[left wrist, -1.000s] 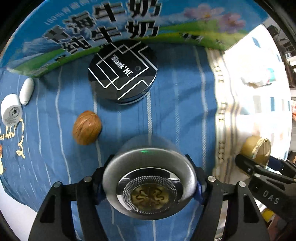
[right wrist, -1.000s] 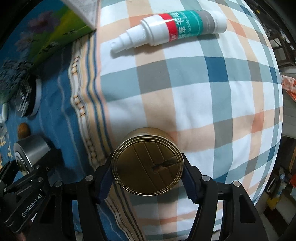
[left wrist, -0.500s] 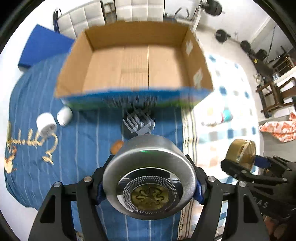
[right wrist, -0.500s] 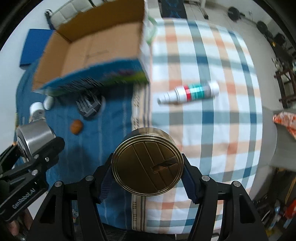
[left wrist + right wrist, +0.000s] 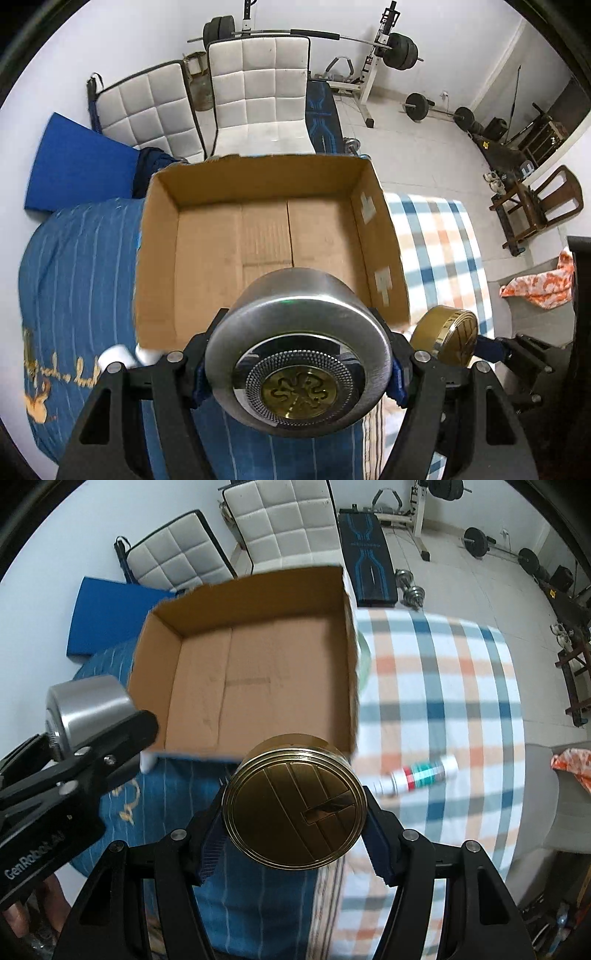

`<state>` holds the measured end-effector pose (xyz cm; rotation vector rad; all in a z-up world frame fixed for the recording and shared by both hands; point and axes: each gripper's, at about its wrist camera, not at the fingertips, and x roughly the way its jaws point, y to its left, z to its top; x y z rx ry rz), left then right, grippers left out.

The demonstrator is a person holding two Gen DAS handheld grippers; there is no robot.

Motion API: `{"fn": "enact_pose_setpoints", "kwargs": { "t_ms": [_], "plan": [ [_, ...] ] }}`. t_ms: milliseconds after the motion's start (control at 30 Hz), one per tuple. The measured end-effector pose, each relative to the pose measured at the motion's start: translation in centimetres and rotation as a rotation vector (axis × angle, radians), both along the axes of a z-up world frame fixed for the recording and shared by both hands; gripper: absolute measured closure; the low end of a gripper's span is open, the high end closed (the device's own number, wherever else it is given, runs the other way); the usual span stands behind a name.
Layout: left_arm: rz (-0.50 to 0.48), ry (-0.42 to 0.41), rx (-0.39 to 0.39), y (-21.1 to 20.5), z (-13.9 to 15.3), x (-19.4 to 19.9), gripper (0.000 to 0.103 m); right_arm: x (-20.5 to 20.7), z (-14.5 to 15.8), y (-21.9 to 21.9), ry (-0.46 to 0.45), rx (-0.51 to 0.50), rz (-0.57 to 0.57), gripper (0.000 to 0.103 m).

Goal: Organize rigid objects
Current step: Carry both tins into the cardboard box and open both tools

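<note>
From the left wrist view, at far left we see the blue striped cloth with gold script, and a white object peeking out beside the box's near left corner, too blurred to name. Our left gripper holds its fingers narrow around the silver tin, whose round face with a gold emblem is turned to the camera. The tin sits raised in front of the near wall of the open cardboard box, whose brown floor shows nothing on it. To the right of the box lies the checked cloth.

In the right wrist view, the silver tin and the left gripper appear at the left edge, just beside the box's near left corner. The cardboard box stands in the middle. Our right gripper has its fingers narrow around the gold tin, lid towards the camera, raised in front of the box's near right corner. Further right, a spray bottle with a red and green label lies on its side on the checked cloth, well apart from the box.
</note>
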<state>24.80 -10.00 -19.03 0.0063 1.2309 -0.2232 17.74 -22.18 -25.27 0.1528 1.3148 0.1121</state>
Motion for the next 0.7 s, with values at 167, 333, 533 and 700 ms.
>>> {"fn": "enact_pose_setpoints", "kwargs": {
  "t_ms": [167,333,533,700],
  "plan": [
    [0.017,0.078,-0.062,1.3,-2.8,5.6,0.034,5.2,-0.1,1.1,-0.029,-0.005,-0.006,0.036],
    [0.037,0.187,-0.095,2.1,-7.5,10.9,0.034,11.4,-3.6,2.1,-0.011,-0.014,0.000,0.036],
    [0.057,0.302,-0.084,3.0,-13.7,15.6,0.034,17.0,-8.9,3.5,0.059,-0.047,0.027,0.036],
    [0.066,0.377,-0.084,3.8,-17.3,18.2,0.034,20.2,-12.0,4.5,0.087,-0.119,0.058,0.036]
  ]
}}
